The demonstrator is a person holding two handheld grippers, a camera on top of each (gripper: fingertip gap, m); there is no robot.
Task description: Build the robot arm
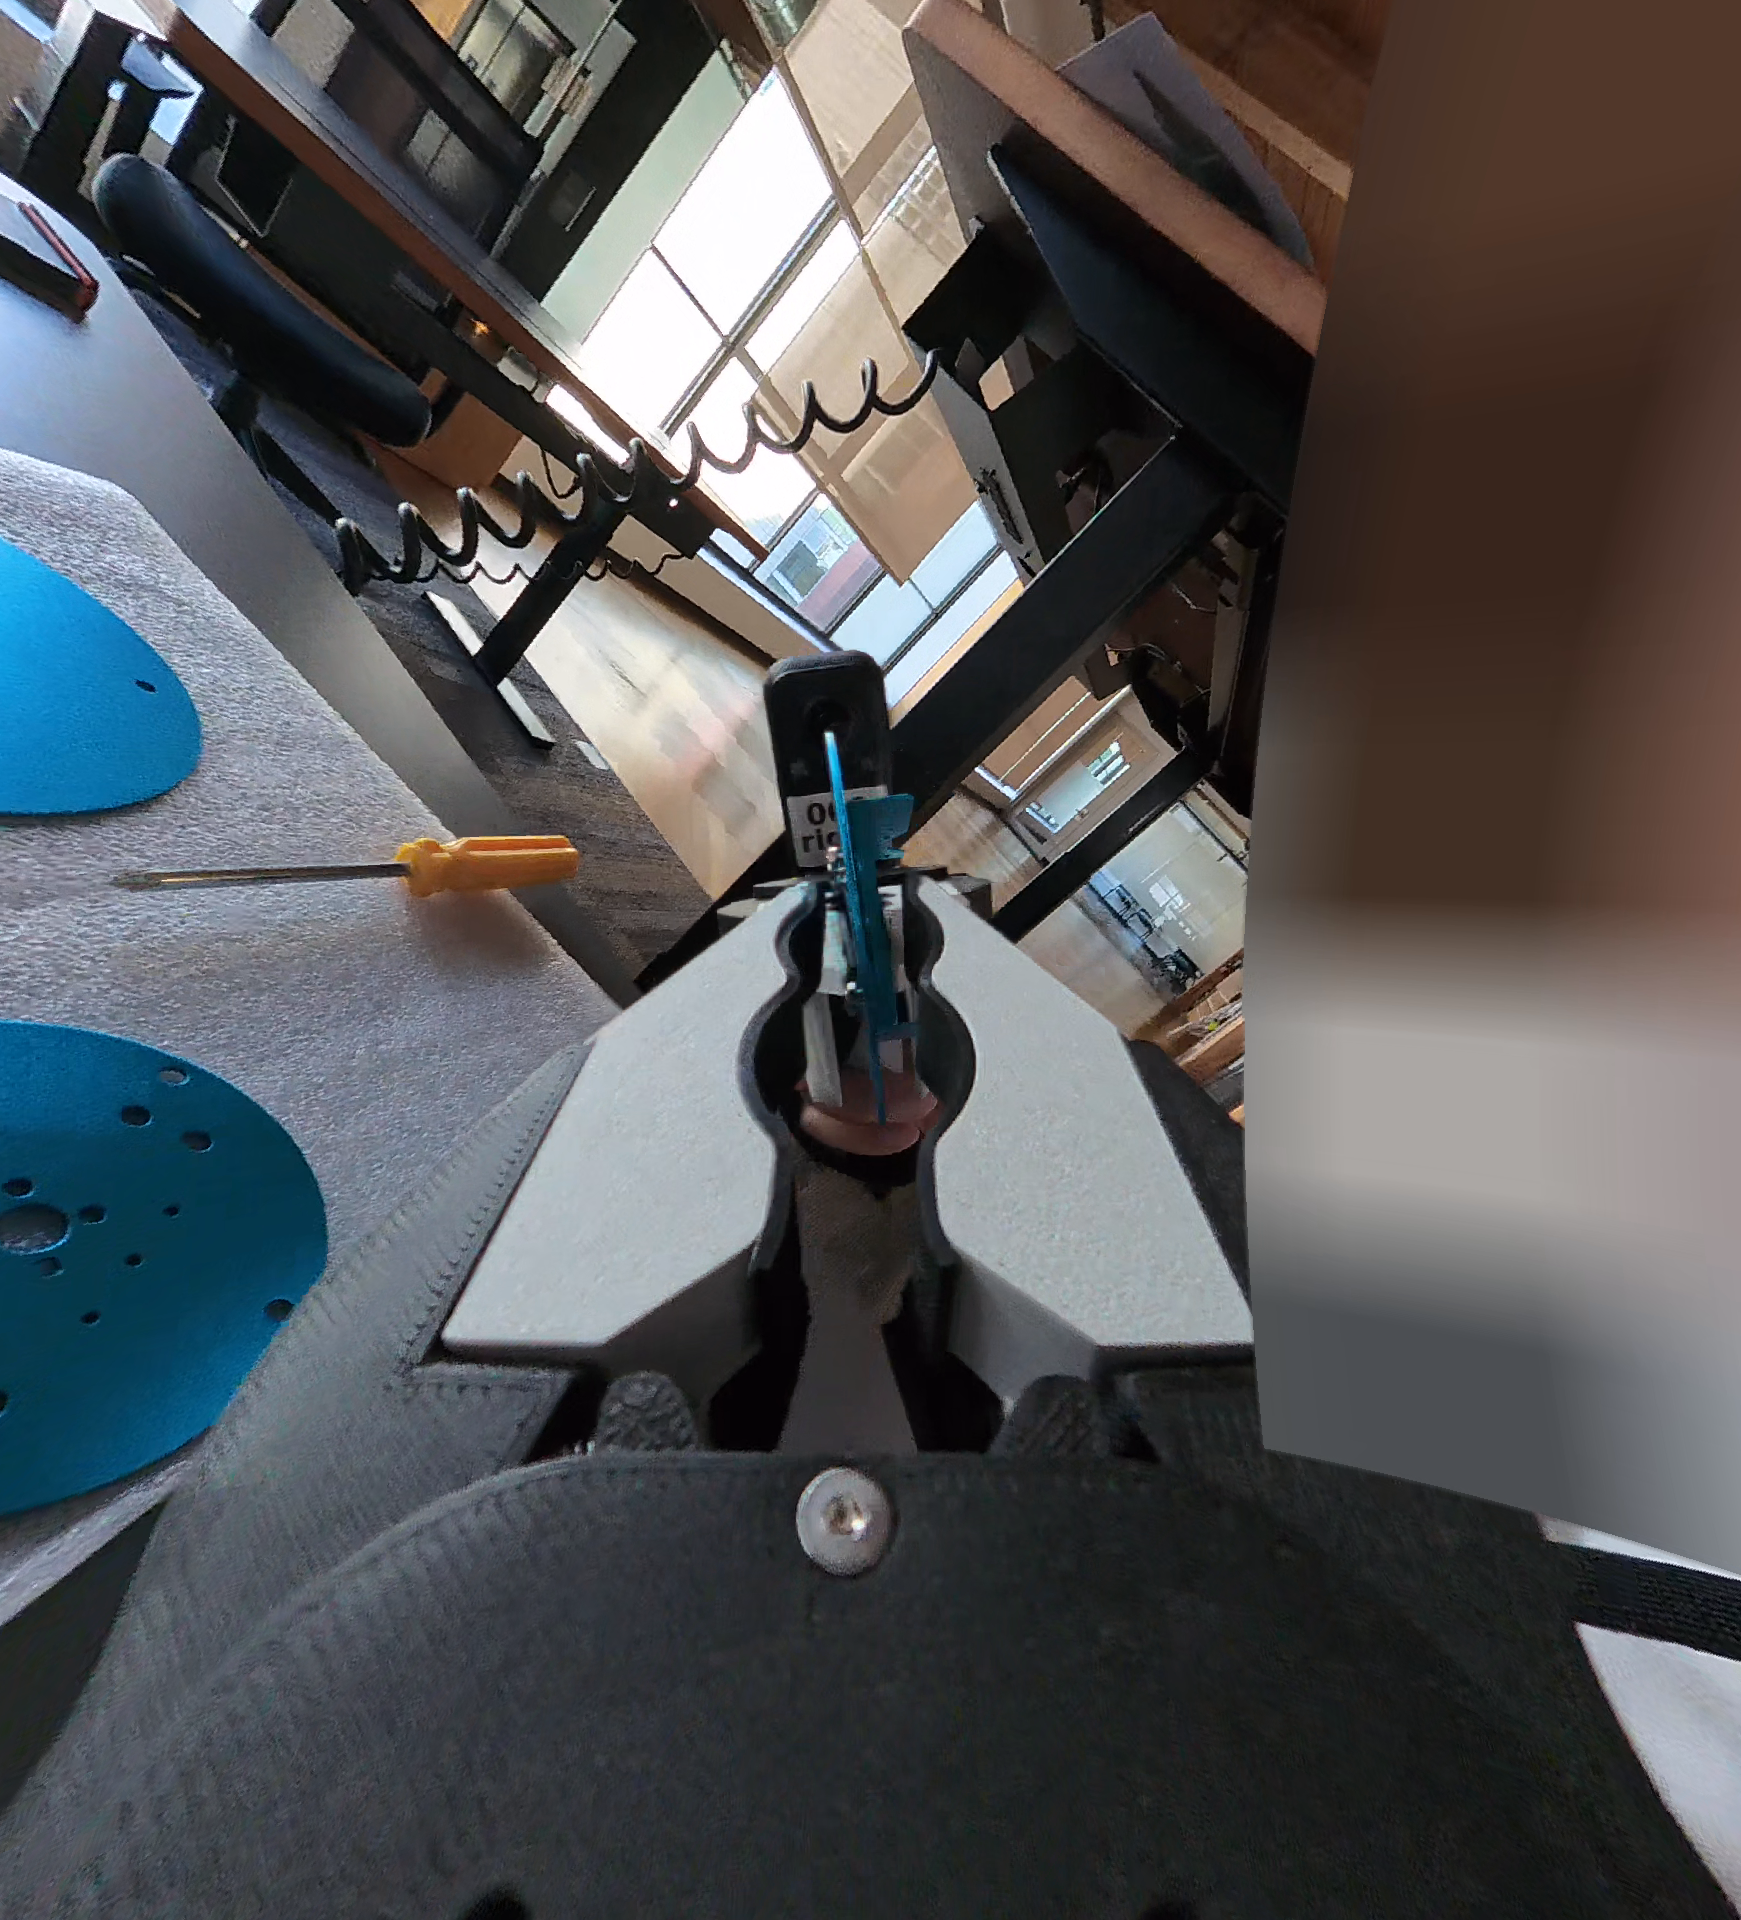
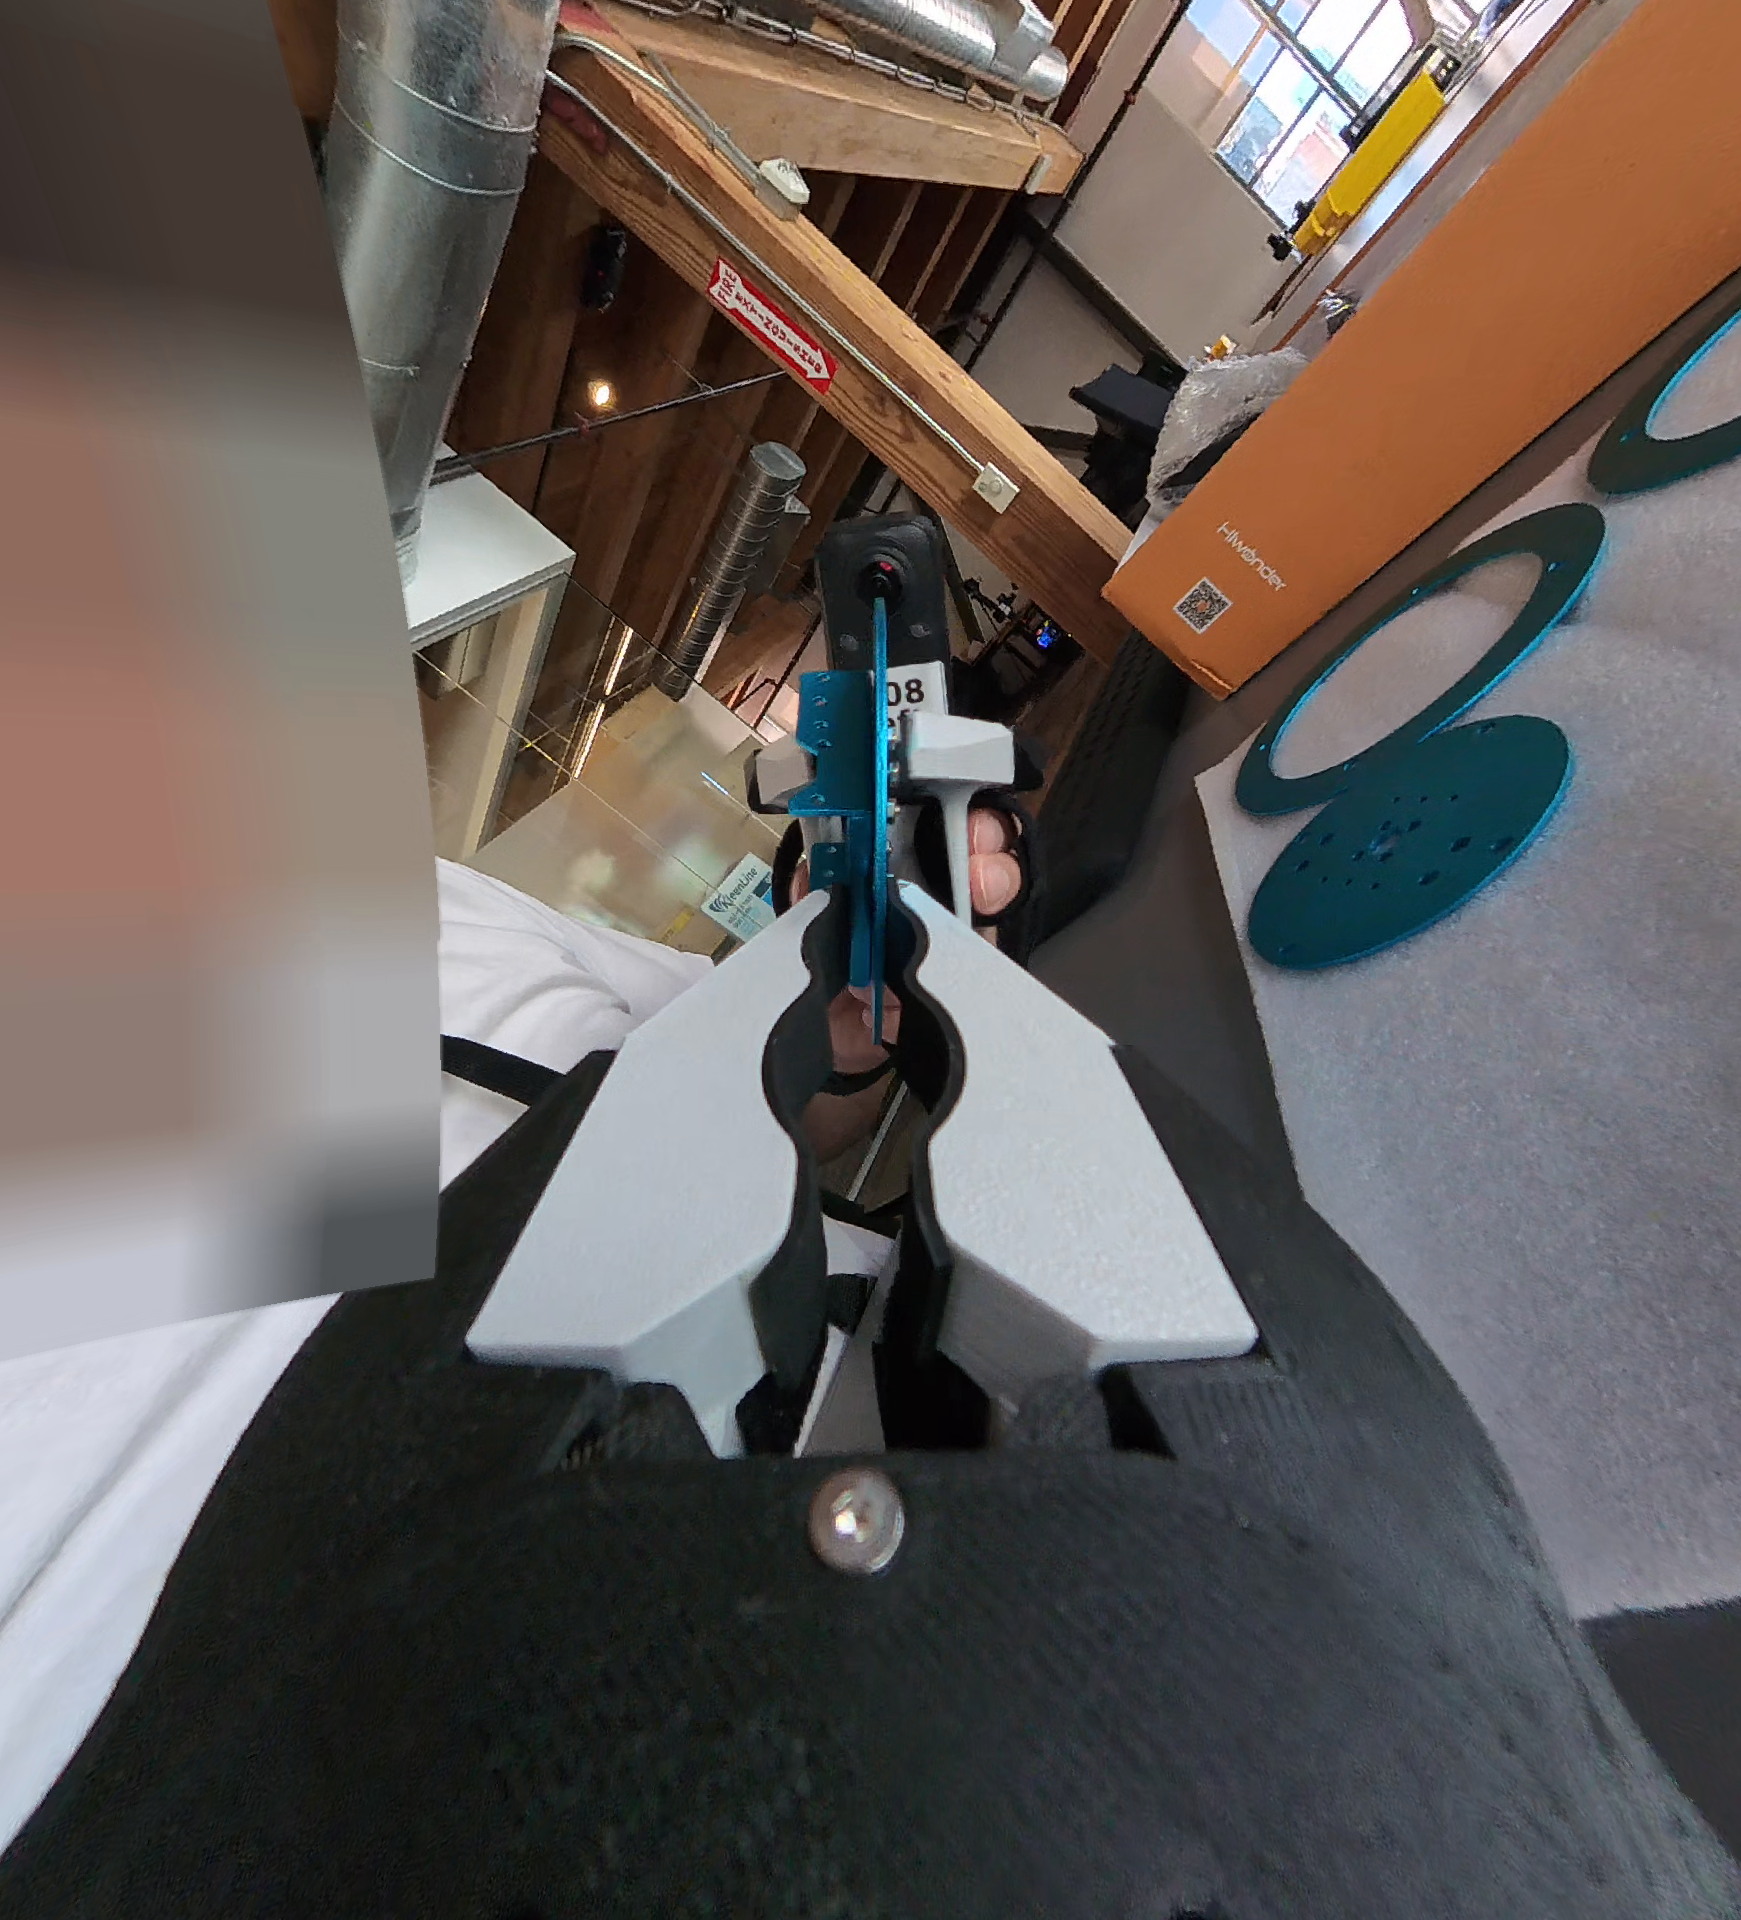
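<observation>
Pinching one blue plate edge-on from opposite sides, left claw and right claw hold it above the bench; a screwdriver lies nearby.

blue discs | cropped left || blue ring | cropped right

The left gripper closes its grey fingers on the edge of a thin blue metal part, held upright and edge-on, with the right gripper facing it from beyond. On the foam-covered bench to the left lie two blue perforated discs and a yellow-handled screwdriver.
</observation>
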